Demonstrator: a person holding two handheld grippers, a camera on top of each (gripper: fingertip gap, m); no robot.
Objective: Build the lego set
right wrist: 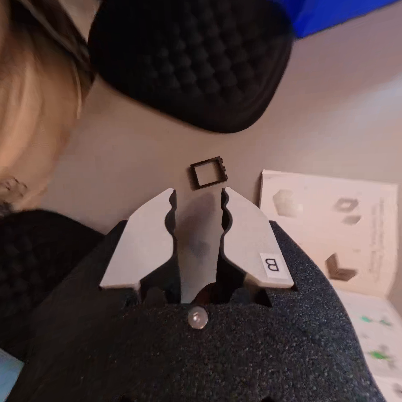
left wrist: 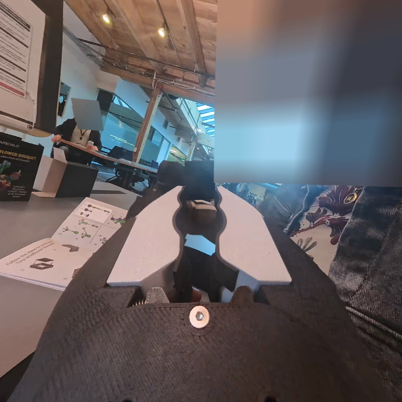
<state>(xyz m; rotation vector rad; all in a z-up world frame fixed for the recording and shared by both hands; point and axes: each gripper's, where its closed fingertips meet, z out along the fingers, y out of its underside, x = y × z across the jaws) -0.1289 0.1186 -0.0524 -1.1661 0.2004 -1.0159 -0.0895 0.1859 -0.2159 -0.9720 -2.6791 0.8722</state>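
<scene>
In the left wrist view my left gripper (left wrist: 199, 189) is raised and tilted up, and its white fingers (left wrist: 152, 235) are closed on a dark lego piece (left wrist: 201, 212) with a pale top that fills the gap between them. In the right wrist view my right gripper (right wrist: 198, 191) is open and empty, pointing down at the grey table (right wrist: 130, 163). A dark brown square lego frame (right wrist: 208, 173) lies flat on the table just beyond its fingertips, not touching them. The motion blur hides fine detail.
An open instruction booklet (left wrist: 65, 245) (right wrist: 326, 228) lies on the table. A black lego box (left wrist: 17, 169) and an open carton (left wrist: 65, 176) stand behind it. Black foam-lined case halves (right wrist: 189, 65) (right wrist: 43, 250) lie near the frame. A person in a patterned shirt (left wrist: 315, 217) is close on the right.
</scene>
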